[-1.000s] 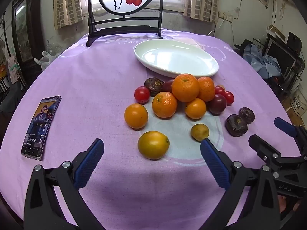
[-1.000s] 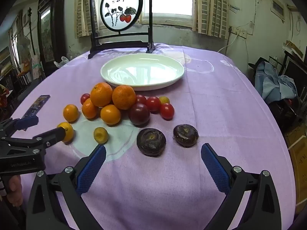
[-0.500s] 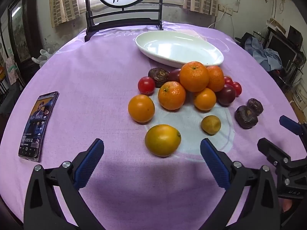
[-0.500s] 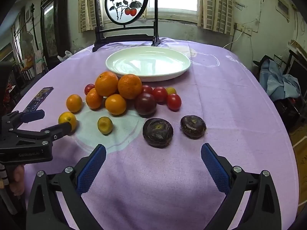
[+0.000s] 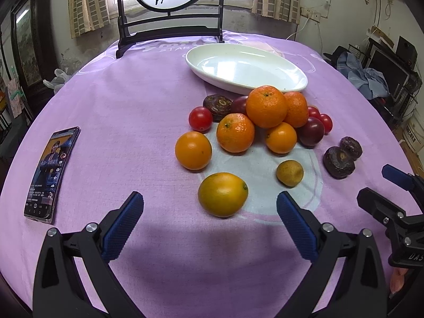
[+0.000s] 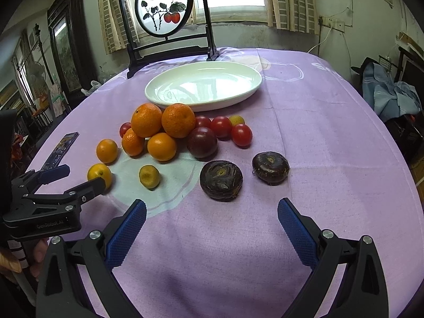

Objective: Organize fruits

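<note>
A pile of oranges (image 5: 266, 106), red tomatoes (image 5: 200, 118), a dark plum (image 5: 311, 131) and dark wrinkled fruits (image 5: 338, 162) lies on the purple cloth in front of an empty white oval plate (image 5: 246, 66). A yellow-orange fruit (image 5: 222, 194) lies just ahead of my open, empty left gripper (image 5: 209, 220). A small yellow fruit (image 5: 289, 172) sits to its right. My right gripper (image 6: 212, 225) is open and empty, just short of a dark wrinkled fruit (image 6: 221, 179); a second one (image 6: 270, 167) lies to its right. The plate (image 6: 204, 84) is behind the pile.
A phone (image 5: 51, 169) lies on the cloth at the left. A black-framed round screen (image 5: 169, 13) stands at the table's far edge. The right gripper (image 5: 397, 198) shows at the right of the left wrist view; the left gripper (image 6: 53, 185) shows at the left of the right wrist view.
Both grippers have moved forward toward the fruit; the yellow-orange fruit and the dark wrinkled fruit now sit closer to the fingertips. Both stay open.
</note>
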### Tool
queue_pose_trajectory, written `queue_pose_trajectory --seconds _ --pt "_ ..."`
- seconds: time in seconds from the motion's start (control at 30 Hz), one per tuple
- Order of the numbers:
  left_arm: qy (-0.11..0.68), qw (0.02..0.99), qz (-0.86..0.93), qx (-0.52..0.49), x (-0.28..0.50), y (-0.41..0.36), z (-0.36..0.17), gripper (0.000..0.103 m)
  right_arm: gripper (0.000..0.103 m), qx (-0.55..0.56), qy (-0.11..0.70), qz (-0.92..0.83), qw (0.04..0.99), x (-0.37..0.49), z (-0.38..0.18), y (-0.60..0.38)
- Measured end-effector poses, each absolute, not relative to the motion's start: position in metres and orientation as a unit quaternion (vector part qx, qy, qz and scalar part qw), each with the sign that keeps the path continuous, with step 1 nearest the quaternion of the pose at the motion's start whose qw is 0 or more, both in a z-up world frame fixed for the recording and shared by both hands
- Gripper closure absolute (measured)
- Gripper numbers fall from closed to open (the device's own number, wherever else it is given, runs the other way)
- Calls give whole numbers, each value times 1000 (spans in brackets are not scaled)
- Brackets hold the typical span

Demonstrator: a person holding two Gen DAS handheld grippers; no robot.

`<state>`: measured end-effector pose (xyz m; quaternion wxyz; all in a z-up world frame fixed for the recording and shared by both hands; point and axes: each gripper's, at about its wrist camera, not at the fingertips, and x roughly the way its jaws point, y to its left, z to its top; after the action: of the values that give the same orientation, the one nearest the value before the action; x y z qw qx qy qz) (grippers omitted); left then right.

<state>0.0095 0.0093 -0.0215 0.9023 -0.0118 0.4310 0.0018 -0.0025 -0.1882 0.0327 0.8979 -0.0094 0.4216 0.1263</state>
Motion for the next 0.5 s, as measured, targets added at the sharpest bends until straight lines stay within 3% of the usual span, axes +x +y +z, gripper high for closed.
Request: queue_pose_trajectory --seconds 0.5 --pt "443 896 9 -14 9 11 -25 4 3 -12 425 120 897 -2 30 -188"
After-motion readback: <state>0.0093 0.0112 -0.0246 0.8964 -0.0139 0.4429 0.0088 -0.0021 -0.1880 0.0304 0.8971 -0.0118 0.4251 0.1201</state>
